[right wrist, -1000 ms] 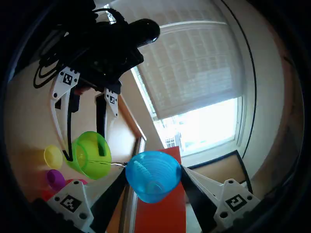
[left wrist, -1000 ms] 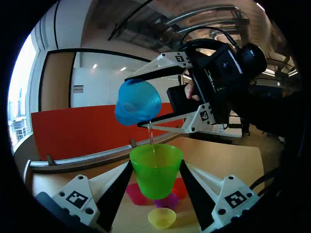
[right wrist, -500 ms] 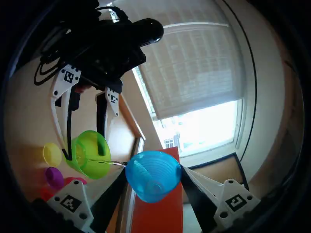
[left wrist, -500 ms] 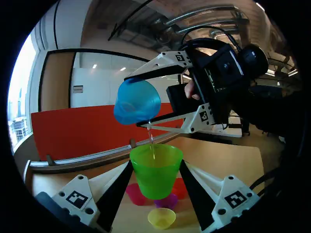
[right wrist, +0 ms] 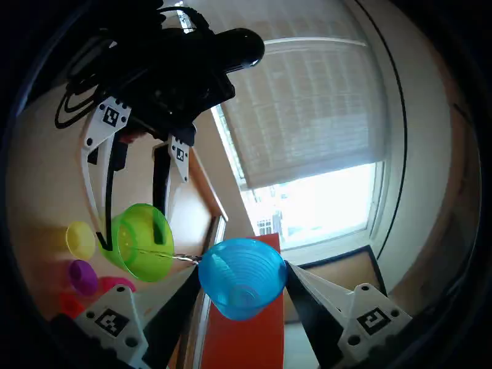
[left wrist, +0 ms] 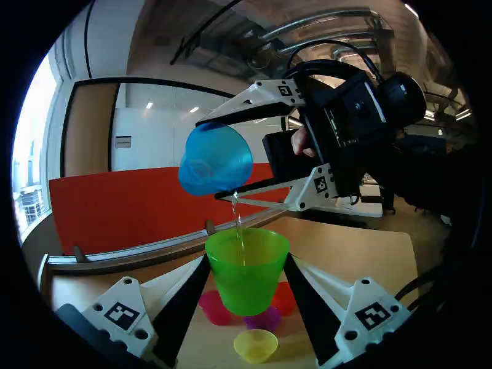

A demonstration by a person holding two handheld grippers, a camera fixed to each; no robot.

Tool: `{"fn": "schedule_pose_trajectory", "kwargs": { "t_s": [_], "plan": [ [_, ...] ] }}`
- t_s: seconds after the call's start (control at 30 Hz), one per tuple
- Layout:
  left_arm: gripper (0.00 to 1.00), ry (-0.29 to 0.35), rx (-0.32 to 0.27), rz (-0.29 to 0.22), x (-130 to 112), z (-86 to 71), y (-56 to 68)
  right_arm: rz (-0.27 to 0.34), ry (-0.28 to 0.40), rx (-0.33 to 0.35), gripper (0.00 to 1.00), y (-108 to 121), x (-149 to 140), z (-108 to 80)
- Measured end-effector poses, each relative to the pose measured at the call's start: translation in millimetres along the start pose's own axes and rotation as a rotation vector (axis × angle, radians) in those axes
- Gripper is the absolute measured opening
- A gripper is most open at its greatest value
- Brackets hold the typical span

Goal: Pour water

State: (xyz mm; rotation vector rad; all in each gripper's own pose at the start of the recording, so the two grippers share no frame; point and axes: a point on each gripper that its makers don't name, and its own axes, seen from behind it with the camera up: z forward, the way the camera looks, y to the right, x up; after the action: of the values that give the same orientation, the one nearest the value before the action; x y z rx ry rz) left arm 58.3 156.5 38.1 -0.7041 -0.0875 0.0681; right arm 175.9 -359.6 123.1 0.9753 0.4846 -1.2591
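While a thin stream of water runs from its lowered lip, the blue cup is held tipped between the two fingers of the right gripper, both of which are pressed against its sides. This cup is kept just above the green cup. The green cup is clamped upright between the fingers of the left gripper, one finger being pressed on each side of its wall below the rim, and the stream is received inside its open mouth. In the right gripper view the blue cup is seen mouth-on between that gripper's own fingers. The green cup is placed beyond the left-hand finger there, and the water is drawn as a fine line from rim to rim. Below the left gripper's fingers, four small cups are set close together on the pale wooden surface: a pink cup, a purple cup, a red cup and a yellow cup. Part of a hand is seen behind the right gripper's fingers, against its dark body.
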Motion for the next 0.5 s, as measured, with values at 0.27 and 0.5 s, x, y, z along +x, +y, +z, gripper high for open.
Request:
{"fn": "schedule_pose_trajectory", "kwargs": {
  "t_s": [0.27,0.5],
  "plan": [
    [0.85,0.001,0.001,0.002,0.8,0.2,1.3,-0.019,0.0,-0.003,0.94,-0.5,2.0,0.1],
    [0.85,0.001,0.001,0.003,0.1,0.5,2.0,-0.028,-0.003,-0.008,0.94,-0.4,2.0,0.1]
  ]
}}
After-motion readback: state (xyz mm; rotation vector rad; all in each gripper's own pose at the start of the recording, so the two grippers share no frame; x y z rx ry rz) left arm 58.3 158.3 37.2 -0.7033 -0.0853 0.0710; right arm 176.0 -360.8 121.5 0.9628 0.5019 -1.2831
